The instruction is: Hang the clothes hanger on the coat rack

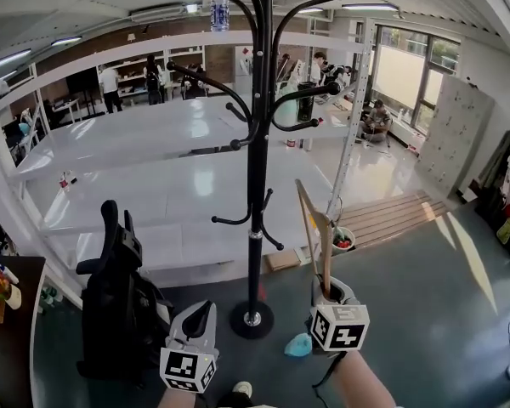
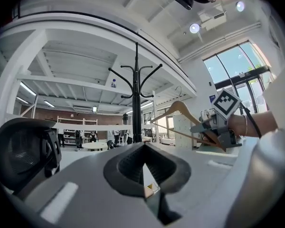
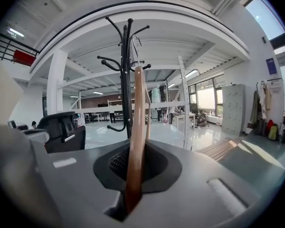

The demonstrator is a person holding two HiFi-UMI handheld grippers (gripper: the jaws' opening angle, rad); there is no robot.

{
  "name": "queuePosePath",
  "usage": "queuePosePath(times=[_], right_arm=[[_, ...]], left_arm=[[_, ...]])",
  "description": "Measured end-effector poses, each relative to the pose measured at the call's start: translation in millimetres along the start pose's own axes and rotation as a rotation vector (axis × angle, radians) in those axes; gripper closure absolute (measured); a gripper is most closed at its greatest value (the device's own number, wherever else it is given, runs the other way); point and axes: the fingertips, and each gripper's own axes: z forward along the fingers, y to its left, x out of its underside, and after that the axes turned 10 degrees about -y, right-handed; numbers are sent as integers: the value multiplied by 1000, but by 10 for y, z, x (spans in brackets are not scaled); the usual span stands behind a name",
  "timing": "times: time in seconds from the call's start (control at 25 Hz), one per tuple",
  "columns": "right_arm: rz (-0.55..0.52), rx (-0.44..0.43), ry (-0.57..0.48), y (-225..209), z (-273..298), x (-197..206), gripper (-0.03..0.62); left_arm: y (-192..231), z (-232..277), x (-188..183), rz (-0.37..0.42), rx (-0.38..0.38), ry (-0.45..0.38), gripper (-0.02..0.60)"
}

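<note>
Wooden clothes hanger (image 3: 136, 127) upright, tight in jaws of right gripper (image 3: 129, 201).

Black office chair (image 1: 119, 308) stands on grey floor (image 1: 425, 313).

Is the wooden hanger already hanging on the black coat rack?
No, the right gripper holds the hanger beside the coat rack, off its hooks.

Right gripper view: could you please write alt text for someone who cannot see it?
The right gripper is shut on a wooden clothes hanger, upright before a black coat rack; a black office chair stands left.
</note>
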Motion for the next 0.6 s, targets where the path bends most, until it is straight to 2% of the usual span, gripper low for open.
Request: queuePosePath(times=[0.32, 0.6], right_arm=[[-45, -21, -23, 15, 947, -680, 559], [-90, -32, 2, 36, 1558, -855, 560]], left_arm=[[350, 383, 244, -28, 14, 24, 581], [567, 521, 403, -51, 2, 52, 581]])
